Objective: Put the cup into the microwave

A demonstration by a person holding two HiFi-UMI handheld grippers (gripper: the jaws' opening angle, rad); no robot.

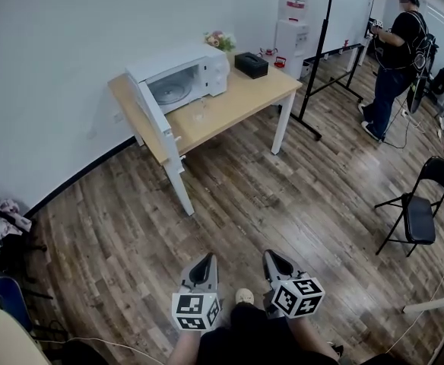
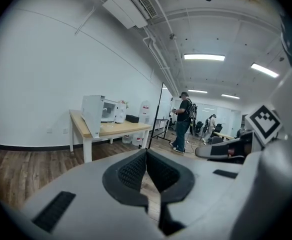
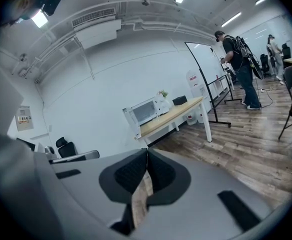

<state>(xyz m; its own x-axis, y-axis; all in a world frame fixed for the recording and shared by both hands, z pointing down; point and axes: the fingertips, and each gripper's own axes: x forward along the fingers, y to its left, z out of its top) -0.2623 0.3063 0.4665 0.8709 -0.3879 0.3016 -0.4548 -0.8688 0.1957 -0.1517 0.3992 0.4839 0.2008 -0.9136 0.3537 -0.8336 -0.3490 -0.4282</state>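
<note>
A white microwave (image 1: 178, 78) stands on a wooden table (image 1: 245, 97) against the far wall, its door (image 1: 150, 106) swung open toward me. A clear cup (image 1: 200, 112) stands on the table just in front of the oven's opening. Both grippers are far from the table, low over the wooden floor at the bottom of the head view. My left gripper (image 1: 204, 263) is shut with nothing in it, and so is my right gripper (image 1: 277, 257). The left gripper view shows its jaws together (image 2: 146, 151) with the microwave (image 2: 100, 111) in the distance. The right gripper view shows the microwave (image 3: 145, 111) beyond its jaws.
A black box (image 1: 251, 65) and flowers (image 1: 219, 40) sit on the table's right part. A water dispenser (image 1: 292, 25) and a whiteboard stand (image 1: 330, 52) are behind it. A person (image 1: 393, 59) stands far right, a black folding chair (image 1: 416, 211) nearer right. Bags lie at left (image 1: 5, 226).
</note>
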